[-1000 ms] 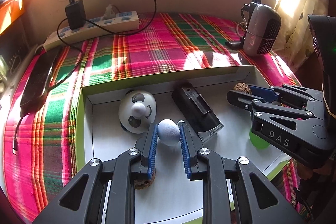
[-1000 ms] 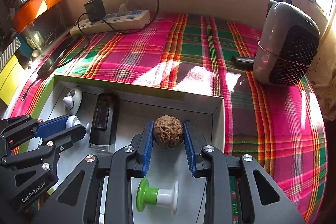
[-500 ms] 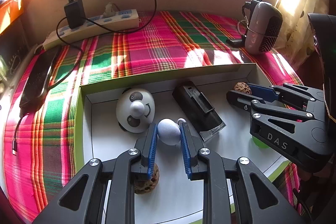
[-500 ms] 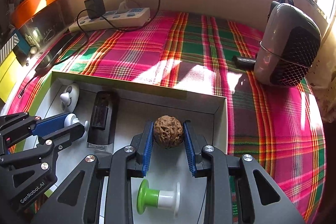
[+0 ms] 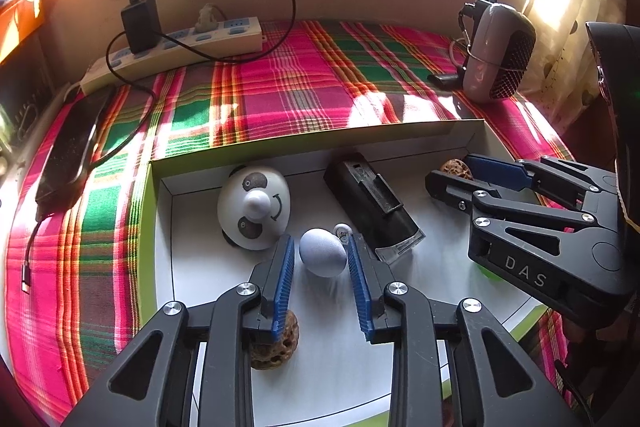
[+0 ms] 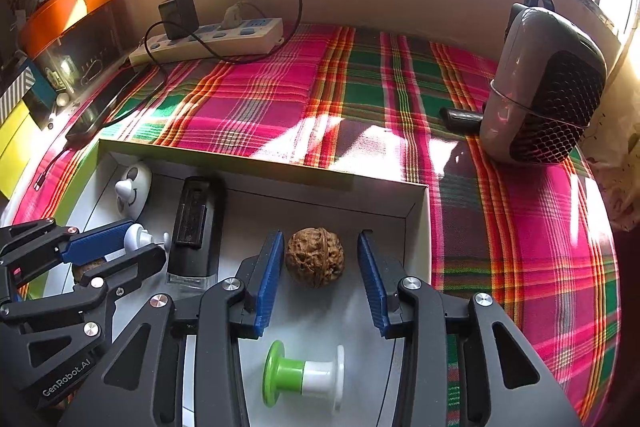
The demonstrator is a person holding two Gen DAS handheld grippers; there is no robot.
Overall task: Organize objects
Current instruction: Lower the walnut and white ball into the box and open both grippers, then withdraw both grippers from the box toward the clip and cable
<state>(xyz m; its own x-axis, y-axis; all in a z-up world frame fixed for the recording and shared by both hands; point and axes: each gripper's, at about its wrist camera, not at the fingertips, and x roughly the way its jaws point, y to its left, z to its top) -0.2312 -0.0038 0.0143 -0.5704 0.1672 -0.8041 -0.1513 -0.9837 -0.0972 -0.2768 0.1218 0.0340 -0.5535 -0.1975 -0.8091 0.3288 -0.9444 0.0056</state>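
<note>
1. Both sets of jaws had widened compared with the earlier frames, where each pair pressed on its object; the hands themselves showed no shift.
2. On the left gripper [image 5: 322, 273], the jaws were opening, and the pale grey egg-shaped object [image 5: 322, 251] sat between the blue pads with a clear gap on the left side and little or none on the right, so it was released onto the floor of the box [image 5: 320, 135].
3. For the right gripper [image 6: 318, 279], the jaws were likewise opening; the walnut [image 6: 315, 257] lay between them in the box's far right corner, with a gap on its right side and the left pad just beside it.
4. Each object seemed to have been set down inside the white-lined, green-edged box because that was where the loose items were being gathered.
5. Already in the box were the panda-faced toy [image 5: 254, 211], the black rectangular device [image 5: 372, 213], a second walnut [image 5: 276, 345] beneath the left gripper's finger, and a green-and-white spool [image 6: 304, 375] below the right gripper.
6. Outside, on the plaid cloth [image 6: 280, 103], stayed the power strip [image 6: 208, 41] and the grey mesh-fronted appliance [image 6: 544, 87], probably not part of the sorting.
7. Backing out with the jaws wide would avoid nudging either round object, since both could roll.
</note>
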